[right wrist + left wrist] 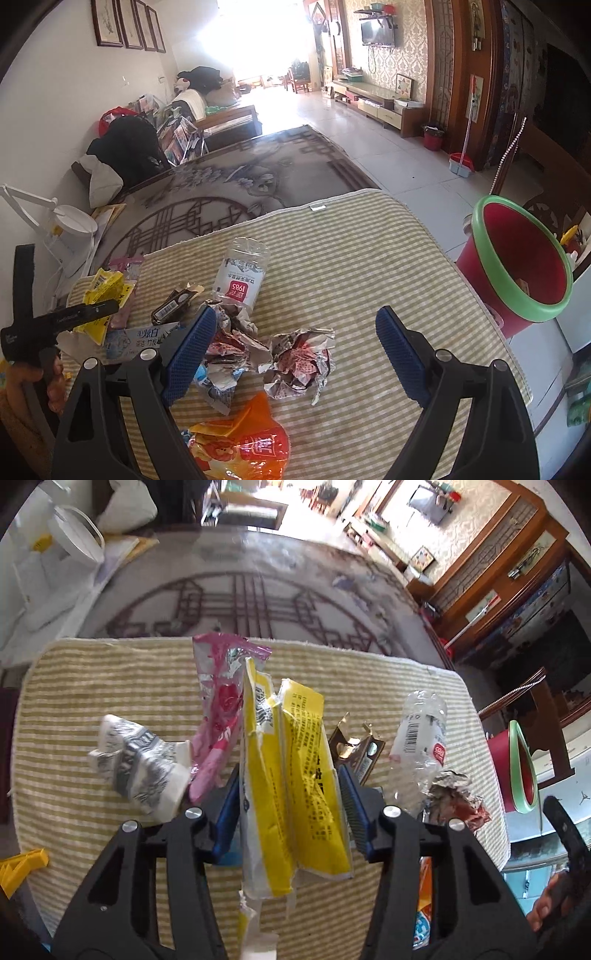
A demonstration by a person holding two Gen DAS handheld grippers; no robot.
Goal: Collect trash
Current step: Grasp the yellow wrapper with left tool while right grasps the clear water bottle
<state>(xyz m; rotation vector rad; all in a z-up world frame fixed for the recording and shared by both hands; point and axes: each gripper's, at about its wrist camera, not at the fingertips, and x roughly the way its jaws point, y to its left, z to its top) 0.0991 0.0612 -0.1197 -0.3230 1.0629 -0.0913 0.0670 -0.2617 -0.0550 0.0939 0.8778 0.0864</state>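
My left gripper (pixel 291 801) is shut on a yellow wrapper (pixel 291 786) and holds it upright above the striped mat (pixel 110 672). The wrapper also shows in the right wrist view (pixel 101 291). Around it lie a pink wrapper (pixel 218 709), a crumpled paper cup (pixel 144 768), a brown packet (pixel 354 749), a clear plastic bottle (pixel 421 734) and crumpled foil (pixel 458 801). My right gripper (pixel 295 343) is open above crumpled foil wrappers (pixel 299 365), with an orange snack bag (pixel 243 443) below. A red bin with a green rim (pixel 517 266) stands to the right of the mat.
A patterned rug (pixel 240 177) lies beyond the mat, tiled floor to its right. A white lamp (pixel 70 221) and cushions stand at the left. A blue-white packet (pixel 140 339) lies left of the right gripper. A second red bin (pixel 432 138) stands far off.
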